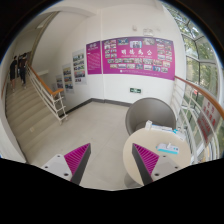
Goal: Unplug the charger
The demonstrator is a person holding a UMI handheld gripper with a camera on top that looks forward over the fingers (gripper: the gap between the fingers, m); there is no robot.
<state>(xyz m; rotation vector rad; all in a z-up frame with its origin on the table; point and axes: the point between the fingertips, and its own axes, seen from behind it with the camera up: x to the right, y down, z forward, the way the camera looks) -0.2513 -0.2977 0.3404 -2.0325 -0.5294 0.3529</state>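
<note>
Starting at the left, a staircase point(30, 110) climbs away with a wooden handrail point(48, 92), and people point(20, 68) stand up near its top. Next to the stairs, a row of small display boards point(72, 74) hangs on the white wall. Moving on, a long pink poster point(135, 52) runs across that wall, with a small green sign point(133, 90) below it, close to the floor. The pale floor point(95, 125) spreads wide in front of all this.

Down at the near end, the gripper point(113, 165) points out over the floor. Its fingers are spread well apart, magenta pads point(78, 158) facing inward, and nothing sits between them, only bare floor.

Just past the right finger there's a round pale table point(140, 172), and the finger's tip shows against the table's left edge. On the table's far right side lie some small pale items point(168, 148), white with a touch of teal. They're too small to read, so whether any of them is the charger I can't tell; that spot is the only likely place for it, beyond and to the right of the right finger. Behind the table stands a rounded grey shape point(150, 112). Furthest right, a curved wooden rail point(203, 100) sweeps past tall windows point(195, 60).
</note>
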